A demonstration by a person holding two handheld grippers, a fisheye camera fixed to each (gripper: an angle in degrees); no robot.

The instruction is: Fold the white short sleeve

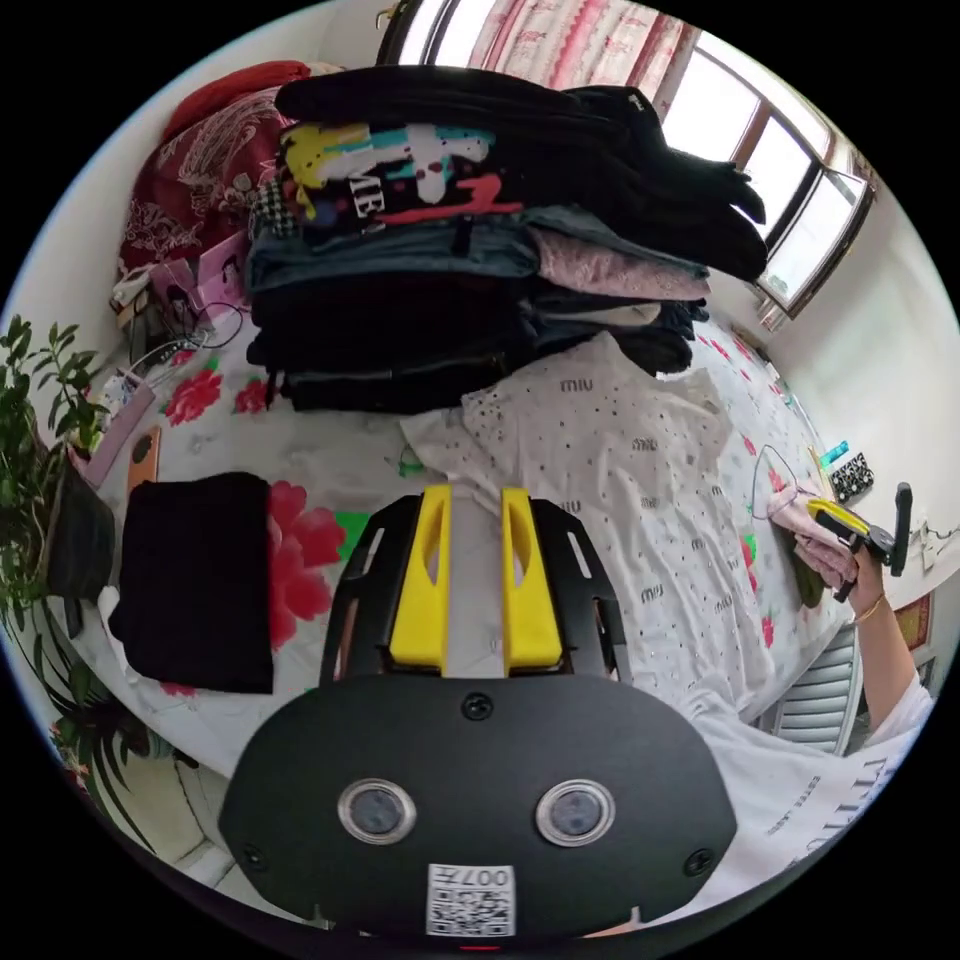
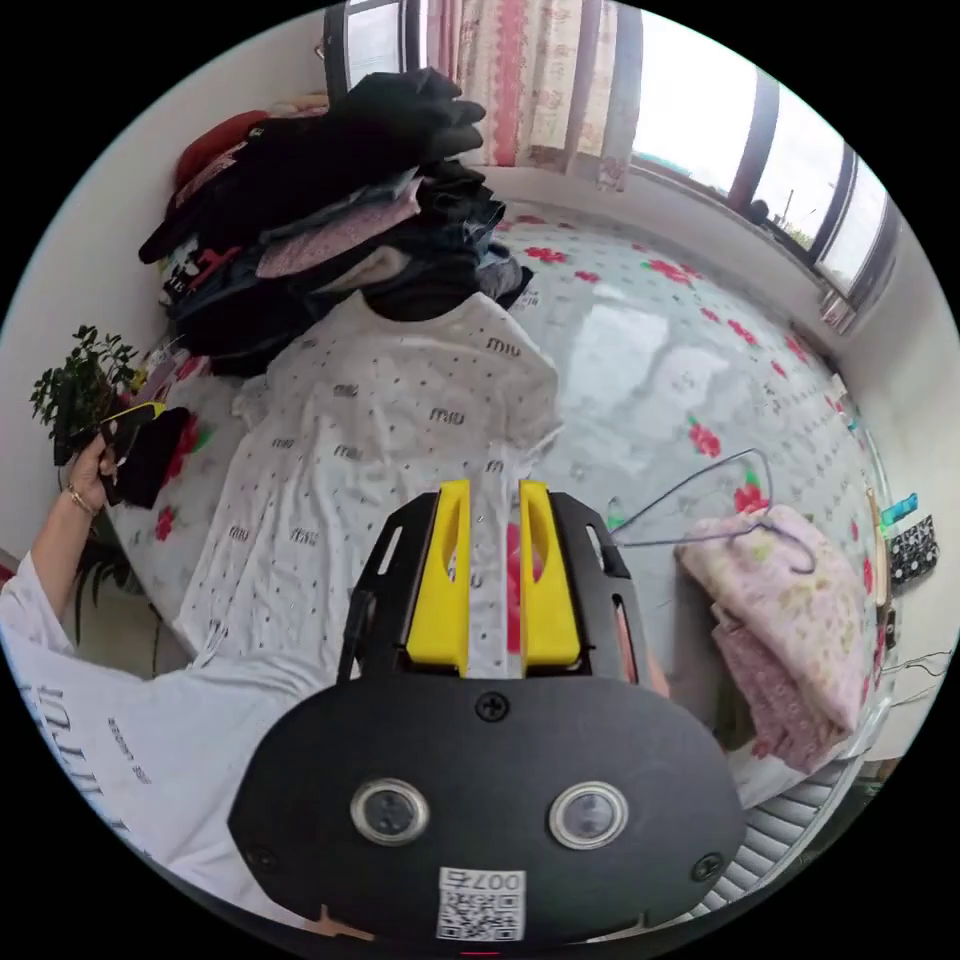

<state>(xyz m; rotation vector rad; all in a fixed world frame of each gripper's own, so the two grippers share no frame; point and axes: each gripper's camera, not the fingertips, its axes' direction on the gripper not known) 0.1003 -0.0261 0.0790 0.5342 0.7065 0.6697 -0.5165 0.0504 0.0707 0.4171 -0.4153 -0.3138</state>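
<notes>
Two hand-held grippers, left and right, jaws slightly parted, holding nothing, above spread white shirt

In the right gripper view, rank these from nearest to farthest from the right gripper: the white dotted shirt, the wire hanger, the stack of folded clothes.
From the right gripper:
1. White dotted shirt, right under the jaws.
2. Wire hanger, just off to one side, on the floral cloth.
3. Stack of folded clothes, beyond the shirt's collar, by the wall.

Bright daylight from blown-out windows; fisheye-warped edges
</notes>
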